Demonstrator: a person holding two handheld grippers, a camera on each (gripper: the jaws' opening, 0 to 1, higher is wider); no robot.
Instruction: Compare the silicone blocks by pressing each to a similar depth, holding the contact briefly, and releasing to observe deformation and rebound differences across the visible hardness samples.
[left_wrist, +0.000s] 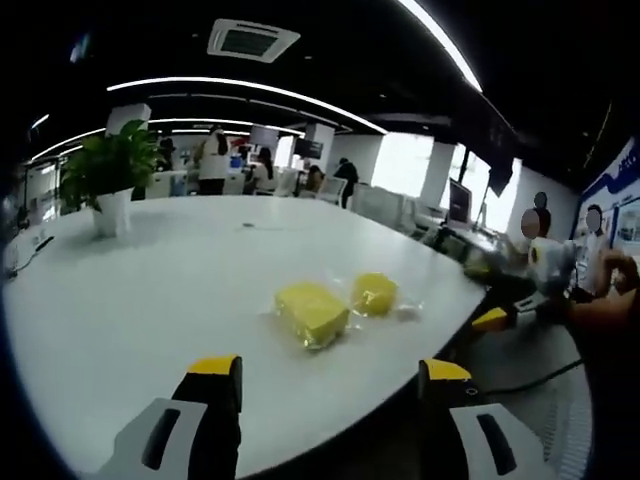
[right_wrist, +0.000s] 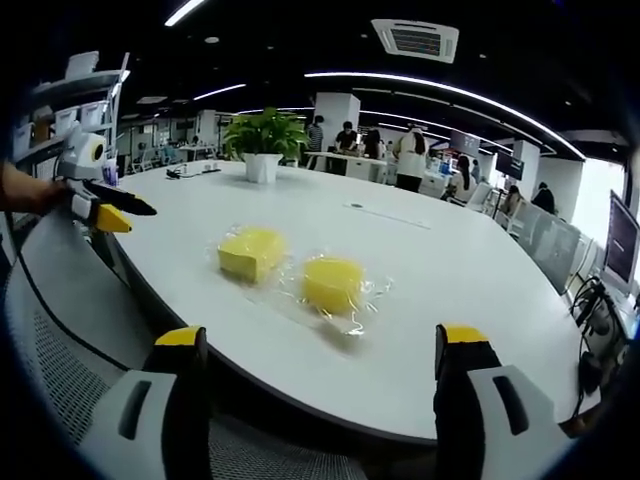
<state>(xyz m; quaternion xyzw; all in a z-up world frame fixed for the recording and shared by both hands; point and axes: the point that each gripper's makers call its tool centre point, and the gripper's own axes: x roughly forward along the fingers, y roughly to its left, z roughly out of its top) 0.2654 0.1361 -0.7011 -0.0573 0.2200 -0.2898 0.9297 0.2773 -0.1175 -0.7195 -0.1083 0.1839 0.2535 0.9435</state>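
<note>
In the left gripper view the left gripper (left_wrist: 330, 375) has its yellow-tipped jaws spread wide with nothing between them, hanging over the near edge of a white oval table (left_wrist: 150, 300). Ahead of the jaws, a little beyond their tips and roughly between them, two yellow silicone blocks lie side by side on the tabletop, each in clear plastic wrap: a squarish block (left_wrist: 311, 312) nearer the left jaw and a rounder block (left_wrist: 374, 293) just beyond it toward the right jaw. Far past the left jaw a potted plant (left_wrist: 108, 175) stands in a white pot (green leaves filling it).

In the right gripper view the right gripper (right_wrist: 325, 350) also holds its jaws wide apart and empty, short of the table's edge. Both wrapped blocks sit ahead between the jaws, the rounder block (right_wrist: 332, 283) closer, the squarish block (right_wrist: 251, 251) just beside it toward the left jaw. The other gripper enters from the left, off the table
</note>
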